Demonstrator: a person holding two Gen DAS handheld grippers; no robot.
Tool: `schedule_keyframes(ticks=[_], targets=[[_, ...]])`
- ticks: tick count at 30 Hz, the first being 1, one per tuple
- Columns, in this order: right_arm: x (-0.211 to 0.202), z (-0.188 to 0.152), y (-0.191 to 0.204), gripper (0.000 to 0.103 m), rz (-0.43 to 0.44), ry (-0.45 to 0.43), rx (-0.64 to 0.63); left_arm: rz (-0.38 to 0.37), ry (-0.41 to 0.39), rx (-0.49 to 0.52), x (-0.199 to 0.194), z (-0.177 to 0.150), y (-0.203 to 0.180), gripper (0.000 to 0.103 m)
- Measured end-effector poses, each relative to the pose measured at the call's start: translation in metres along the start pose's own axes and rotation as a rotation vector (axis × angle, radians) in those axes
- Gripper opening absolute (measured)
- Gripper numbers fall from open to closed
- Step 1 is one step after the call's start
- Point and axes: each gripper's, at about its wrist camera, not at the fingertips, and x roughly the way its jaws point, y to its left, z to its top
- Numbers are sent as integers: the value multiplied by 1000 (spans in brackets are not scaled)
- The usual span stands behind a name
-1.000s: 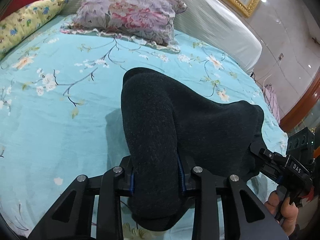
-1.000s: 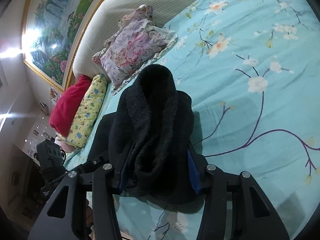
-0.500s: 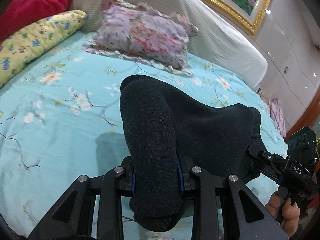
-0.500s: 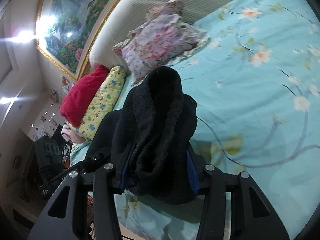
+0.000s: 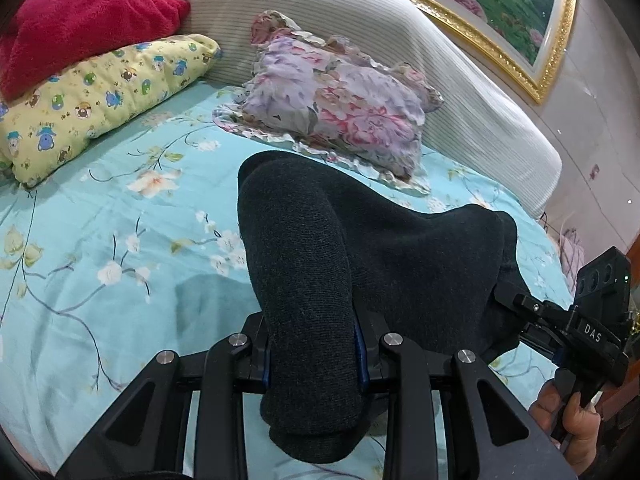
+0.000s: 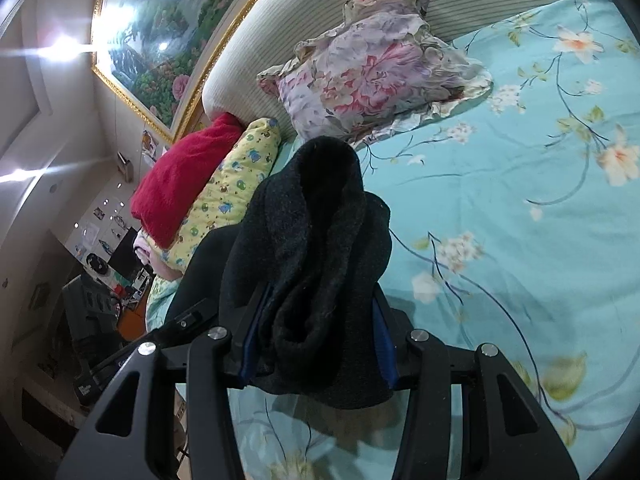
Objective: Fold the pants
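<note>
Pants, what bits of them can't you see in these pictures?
- Left wrist view: the pants cover the left gripper fingertips.
- Right wrist view: bunched fabric covers the right gripper fingertips.
- Legs, waistband, overall shape: bundled, untellable.
- Bed sheet beneath: hidden.

Only legible text: "DAS" in white on the black body of the right gripper [image 5: 592, 334], at 4 o'clock in left-wrist view.
</note>
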Motion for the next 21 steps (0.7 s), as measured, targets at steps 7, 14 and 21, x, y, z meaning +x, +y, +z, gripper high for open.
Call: schedule_keyframes(ticks=[7, 14, 21], targets=[[32, 21, -4, 49, -15, 16, 0, 23, 5, -24, 29, 24, 13, 29], [60, 37, -7, 49, -31, 46, -13, 49, 16, -33, 48, 36, 25, 29], [79, 42, -11, 49, -31, 68, -14, 67, 22, -45, 58, 39, 33, 29]])
